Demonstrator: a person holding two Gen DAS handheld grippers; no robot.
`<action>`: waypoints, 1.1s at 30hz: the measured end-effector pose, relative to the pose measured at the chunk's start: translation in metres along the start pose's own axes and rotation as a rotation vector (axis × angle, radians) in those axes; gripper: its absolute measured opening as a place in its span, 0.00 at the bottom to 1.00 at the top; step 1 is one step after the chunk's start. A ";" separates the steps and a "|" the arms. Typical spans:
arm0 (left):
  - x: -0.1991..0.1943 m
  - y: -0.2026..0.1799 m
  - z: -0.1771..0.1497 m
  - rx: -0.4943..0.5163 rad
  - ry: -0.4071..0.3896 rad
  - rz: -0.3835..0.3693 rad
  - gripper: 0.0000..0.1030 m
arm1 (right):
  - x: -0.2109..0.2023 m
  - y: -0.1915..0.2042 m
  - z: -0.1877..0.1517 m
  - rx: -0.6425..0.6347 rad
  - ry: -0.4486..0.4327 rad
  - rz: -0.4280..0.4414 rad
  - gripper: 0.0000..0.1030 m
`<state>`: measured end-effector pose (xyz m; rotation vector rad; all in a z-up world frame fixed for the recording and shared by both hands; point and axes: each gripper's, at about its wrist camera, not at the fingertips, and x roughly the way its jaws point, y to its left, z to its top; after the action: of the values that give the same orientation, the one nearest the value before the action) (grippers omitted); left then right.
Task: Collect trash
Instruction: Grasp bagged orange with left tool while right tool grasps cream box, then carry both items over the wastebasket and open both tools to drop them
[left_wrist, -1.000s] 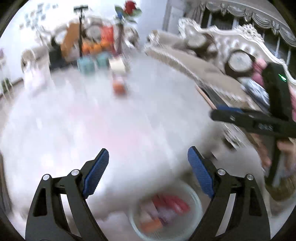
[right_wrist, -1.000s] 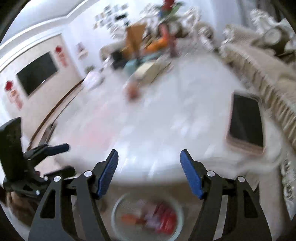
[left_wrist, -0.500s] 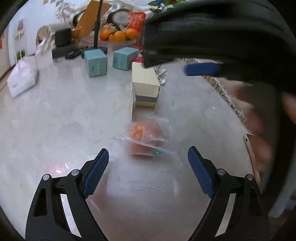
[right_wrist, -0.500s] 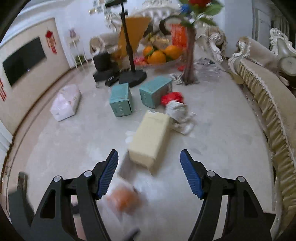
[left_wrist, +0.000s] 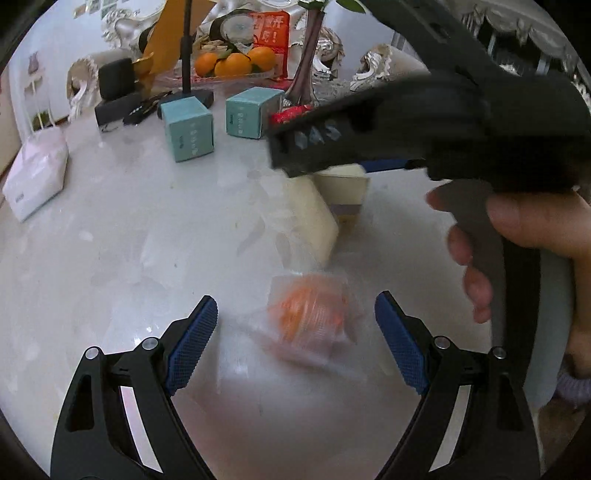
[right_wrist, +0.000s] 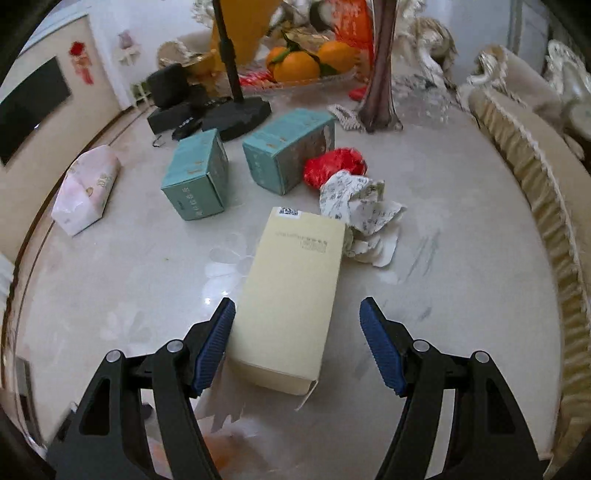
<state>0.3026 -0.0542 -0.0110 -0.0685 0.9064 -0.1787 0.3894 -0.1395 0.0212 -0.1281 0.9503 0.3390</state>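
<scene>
A clear wrapper with orange contents (left_wrist: 310, 314) lies on the marble table (left_wrist: 129, 258), between the tips of my open left gripper (left_wrist: 295, 339). A pale yellow box (right_wrist: 291, 295) lies flat with its near end between the fingers of my open right gripper (right_wrist: 297, 339). Beside the box are crumpled printed paper (right_wrist: 362, 210) and a crumpled red wrapper (right_wrist: 336, 166). The right gripper's body (left_wrist: 424, 122) and the hand holding it cross the left wrist view above the yellow box (left_wrist: 332, 206).
Two teal boxes (right_wrist: 195, 177) (right_wrist: 288, 151) stand behind the yellow box. A tissue pack (right_wrist: 86, 188) lies at the left. A stand base (right_wrist: 236, 114), a vase (right_wrist: 380, 74) and a dish of oranges (right_wrist: 303, 62) are at the back. A fringed sofa (right_wrist: 535, 177) runs along the right.
Both grippers swung up from a bin below the table edge to over the table. The left now frames the orange wrapper; the right has closed in on the yellow box.
</scene>
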 end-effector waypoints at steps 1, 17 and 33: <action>0.003 0.000 0.001 0.001 0.007 0.000 0.83 | 0.001 -0.002 -0.001 -0.022 -0.003 -0.003 0.64; -0.004 0.008 -0.005 0.047 0.005 -0.027 0.36 | -0.012 -0.021 -0.022 0.012 -0.044 0.004 0.43; -0.140 0.015 -0.054 0.032 -0.242 -0.196 0.34 | -0.148 -0.035 -0.123 0.117 -0.361 0.258 0.43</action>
<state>0.1779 -0.0133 0.0627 -0.1462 0.6548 -0.3599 0.2269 -0.2380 0.0692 0.1611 0.6263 0.5236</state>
